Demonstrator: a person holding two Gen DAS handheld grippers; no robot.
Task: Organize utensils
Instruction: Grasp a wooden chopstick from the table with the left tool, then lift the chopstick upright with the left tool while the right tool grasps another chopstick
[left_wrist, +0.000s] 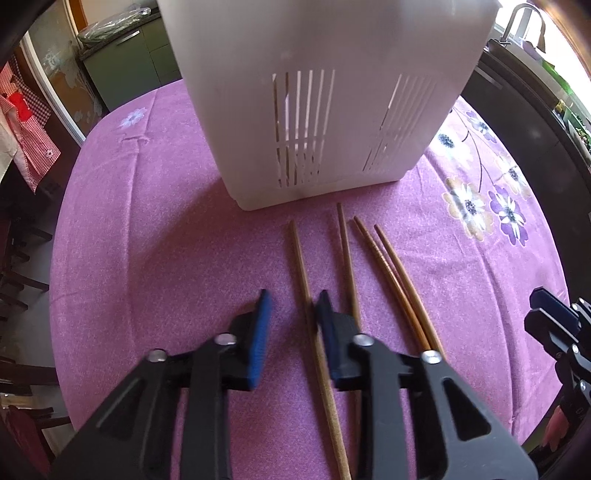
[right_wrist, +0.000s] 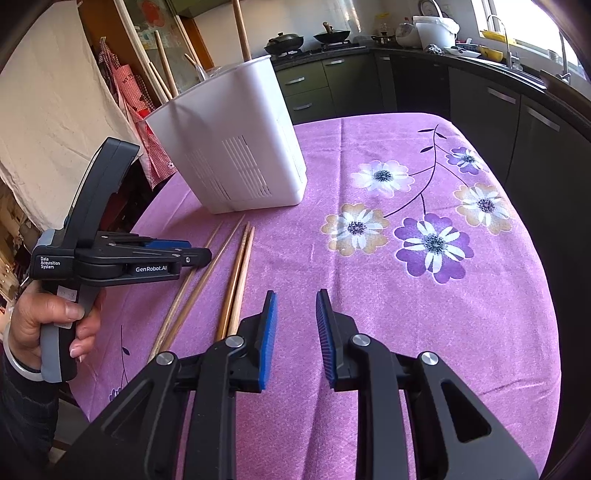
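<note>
Four chopsticks lie side by side before your white holder, so your left gripper hangs spread over the leftmost to pinch it, while your right gripper waits parted, empty

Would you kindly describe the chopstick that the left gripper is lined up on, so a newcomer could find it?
Find the white slotted utensil holder on the purple floral tablecloth. Four wooden chopsticks lie before it. It is the leftmost chopstick, lying alone and passing between the fingers of the open left gripper.
</note>
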